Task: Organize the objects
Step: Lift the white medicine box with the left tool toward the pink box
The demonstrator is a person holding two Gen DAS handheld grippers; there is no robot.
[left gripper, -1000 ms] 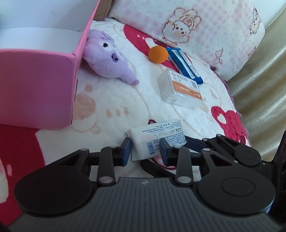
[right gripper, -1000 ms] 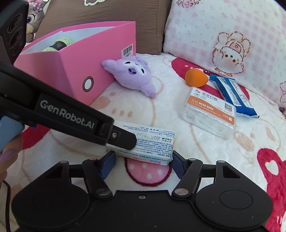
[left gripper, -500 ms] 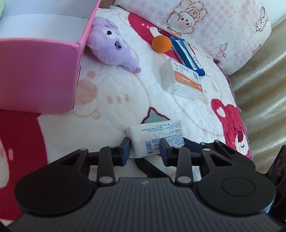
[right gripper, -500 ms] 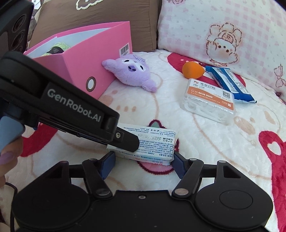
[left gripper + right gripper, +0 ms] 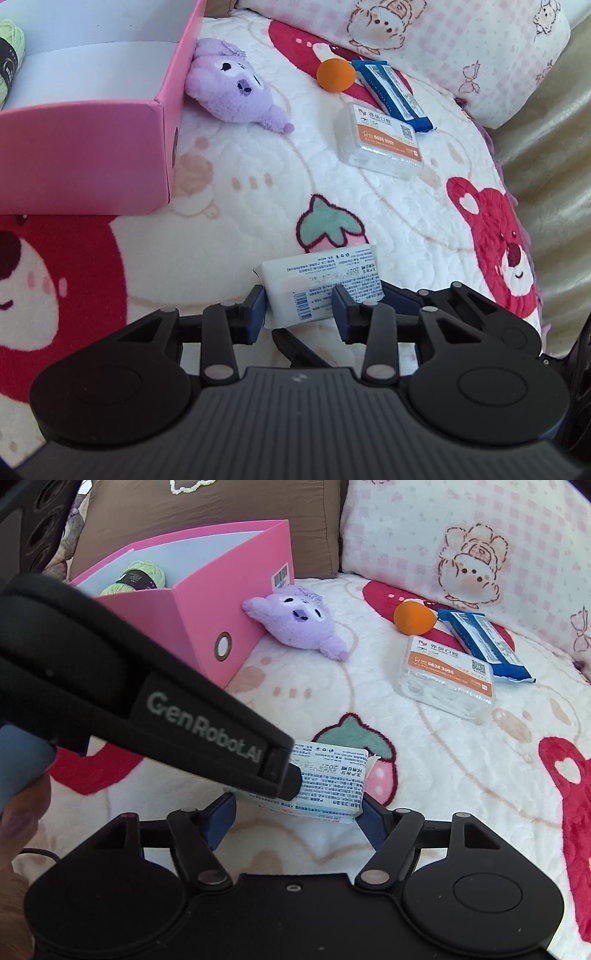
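Observation:
A white tissue pack [image 5: 321, 284] is held above the blanket between both grippers. My left gripper [image 5: 298, 310] is shut on one end of it. My right gripper [image 5: 295, 812] grips the pack [image 5: 332, 779] across its width from the other side, jaws touching both its edges. The left gripper's black body [image 5: 147, 705] crosses the right wrist view. A pink box [image 5: 92, 155], also in the right wrist view [image 5: 207, 605], stands to the left and holds green yarn [image 5: 140, 576].
On the blanket lie a purple plush [image 5: 295, 624], an orange ball [image 5: 413, 618], a blue packet [image 5: 484, 642] and a clear box with an orange label [image 5: 447, 679]. A pink checked pillow [image 5: 461, 539] and a brown cushion [image 5: 207, 513] stand behind.
Both grippers have lifted the tissue pack off the blanket together. The strawberry print under it has come into view, and the box's inside shows more.

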